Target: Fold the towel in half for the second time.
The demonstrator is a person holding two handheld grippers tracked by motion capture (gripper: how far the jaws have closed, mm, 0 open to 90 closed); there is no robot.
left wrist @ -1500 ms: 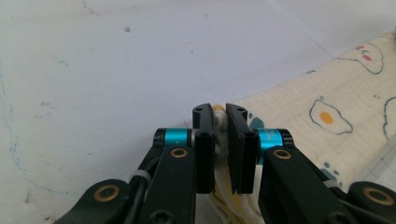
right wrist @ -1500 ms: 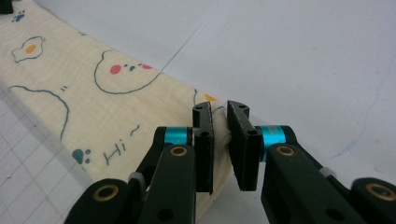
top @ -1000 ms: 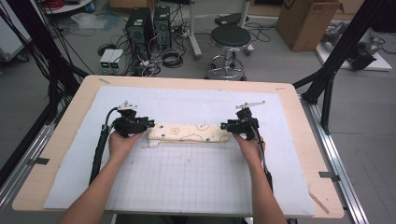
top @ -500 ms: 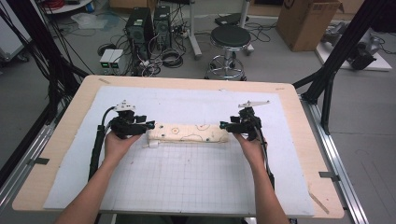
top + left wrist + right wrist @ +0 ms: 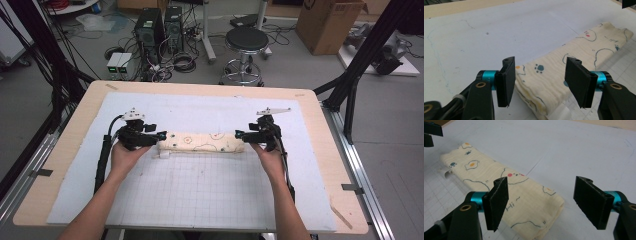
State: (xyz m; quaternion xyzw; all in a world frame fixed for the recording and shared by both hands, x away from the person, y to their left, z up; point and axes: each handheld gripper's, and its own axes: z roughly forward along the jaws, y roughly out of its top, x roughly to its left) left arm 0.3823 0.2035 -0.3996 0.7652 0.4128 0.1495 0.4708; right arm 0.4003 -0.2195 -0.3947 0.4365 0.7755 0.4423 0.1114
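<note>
With the jaws of the left gripper (image 5: 161, 135) and right gripper (image 5: 239, 134) just opened wide and nothing gripped, the folded cloth (image 5: 201, 142) is left lying on the bench (image 5: 210, 89) between them, its folding apparently finished

Wooden table (image 5: 320, 107), pale top with rounded corners. White gridded mat (image 5: 200, 190) covers most of it, wood border left bare all round. Folded cream cloth (image 5: 202, 142) with printed cartoon animals and paw marks lies lengthwise across mat's middle, small white tag at its left end.
</note>
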